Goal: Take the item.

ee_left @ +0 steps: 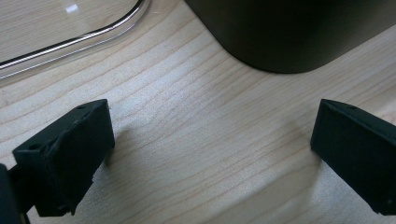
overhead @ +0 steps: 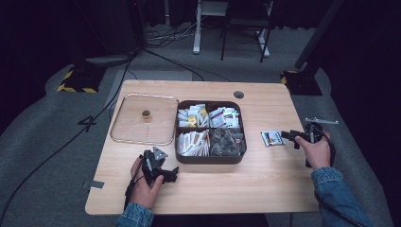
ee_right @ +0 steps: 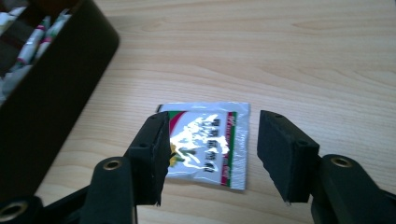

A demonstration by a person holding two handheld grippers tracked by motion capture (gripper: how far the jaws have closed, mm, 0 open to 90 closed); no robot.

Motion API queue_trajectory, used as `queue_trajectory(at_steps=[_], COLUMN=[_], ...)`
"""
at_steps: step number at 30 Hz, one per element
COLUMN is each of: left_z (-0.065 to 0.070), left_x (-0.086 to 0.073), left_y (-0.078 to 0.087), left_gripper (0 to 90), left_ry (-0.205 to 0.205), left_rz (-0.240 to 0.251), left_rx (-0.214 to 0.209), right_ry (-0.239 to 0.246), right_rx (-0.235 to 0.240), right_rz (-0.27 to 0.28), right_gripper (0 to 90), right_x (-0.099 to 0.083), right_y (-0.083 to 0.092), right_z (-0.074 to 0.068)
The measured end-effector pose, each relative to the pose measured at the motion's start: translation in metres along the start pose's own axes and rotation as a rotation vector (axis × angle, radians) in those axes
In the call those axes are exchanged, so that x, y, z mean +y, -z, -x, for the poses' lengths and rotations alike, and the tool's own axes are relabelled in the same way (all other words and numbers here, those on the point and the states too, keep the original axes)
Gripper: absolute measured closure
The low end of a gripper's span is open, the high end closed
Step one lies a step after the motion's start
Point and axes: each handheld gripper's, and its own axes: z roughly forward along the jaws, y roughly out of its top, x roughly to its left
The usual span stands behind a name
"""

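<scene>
The counter (overhead: 246, 184) is a pale wooden top with a wide bare strip along my near edge and more bare wood at the right of the box. The dark box (overhead: 210, 159) sits mid-counter, split into four compartments stuffed with packets. Its clear lid (overhead: 142, 120) lies flat just beside it on the left, a small knob (overhead: 146, 114) at its centre.

My left hand (overhead: 144, 187) rests near the front edge, forearm coming in from below, with the left gripper (overhead: 163, 172) pointing toward the box's near left corner. In the left gripper view its jaws stand wide apart with only bare wood between them; the box corner and the lid's rim lie just ahead, neither touched.

My right hand (overhead: 318, 150) lies at the right edge of the counter, wrist turned so the right gripper (overhead: 289, 137) points leftward at the box. Its jaws are spread and grip nothing. A single foil packet (ee_right: 208, 142) lies flat on the counter between box and gripper, apart from the box. In the right gripper view the packet lies partly between the jaws, its long axis seemingly running across them, though the glare makes the print hard to read. I cannot tell whether the left jaw touches its edge.
</scene>
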Motion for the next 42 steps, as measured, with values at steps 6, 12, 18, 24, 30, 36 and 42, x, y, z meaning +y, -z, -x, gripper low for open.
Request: queue_trajectory(at_steps=[6, 12, 18, 24, 30, 36, 42], left_z=[0.000, 0.000, 0.000, 0.000, 0.000, 0.000, 0.000], left_x=[0.000, 0.000, 0.000, 0.001, 0.001, 0.001, 0.001], left_y=[0.000, 0.000, 0.000, 0.000, 0.000, 0.000, 0.000], left_gripper=[0.0, 0.0, 0.0, 0.0, 0.0, 0.0, 0.0], left_ry=[0.000, 0.001, 0.001, -0.004, -0.005, -0.005, -0.005], left_rz=[0.000, 0.001, -0.001, -0.002, -0.002, -0.002, -0.002], left_rx=[0.000, 0.000, -0.001, -0.002, -0.002, -0.002, -0.002], right_ry=[0.050, 0.078, 0.121, 0.170, 0.231, 0.278, 0.305], right_rx=[0.059, 0.145, 0.188, 0.218, 0.236, 0.246, 0.242], right_rz=[0.027, 0.040, 0.028, 0.008, -0.011, -0.017, -0.046], right_gripper=[44.5, 44.4, 44.3, 43.7, 43.4, 42.0, 40.9], right_x=[0.002, -0.004, -0.013, -0.025, -0.039, -0.055, -0.075], right_y=[0.018, 0.034, 0.043, 0.048, 0.048, 0.041, 0.024], right_z=[-0.020, -0.045, -0.066, -0.085, -0.106, -0.119, -0.123])
